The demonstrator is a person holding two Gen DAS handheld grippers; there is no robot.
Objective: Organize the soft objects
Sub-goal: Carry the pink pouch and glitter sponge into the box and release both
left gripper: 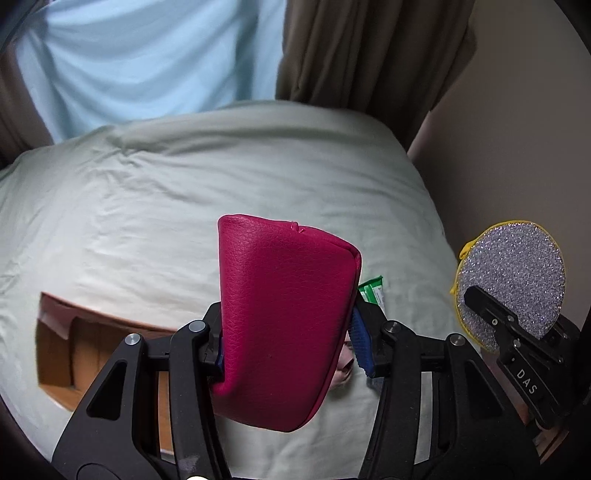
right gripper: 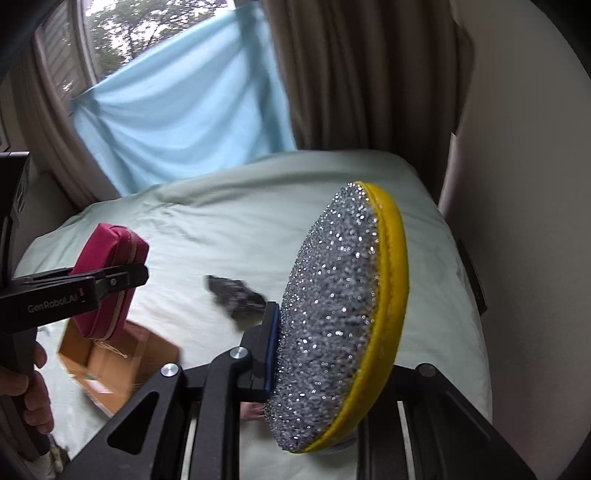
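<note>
Pink pouch (left gripper: 284,325) clamped in left tongs (left gripper: 288,339); glitter purse (right gripper: 340,317) gripped by right tongs (right gripper: 314,332); box (right gripper: 122,365) below.

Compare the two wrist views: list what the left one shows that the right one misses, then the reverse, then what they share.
Left wrist only: a green packet on the bed.

Right wrist only: a dark crumpled item on the sheet, a window with trees, the pouch's zipper.

Both: the magenta leather pouch in the left gripper, the round glittery yellow-rimmed pouch in the right gripper, the open cardboard box, pale bedsheet.

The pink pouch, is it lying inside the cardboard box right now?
No, the pink pouch is clamped between the left gripper's fingers, above the bed beside the cardboard box.
</note>
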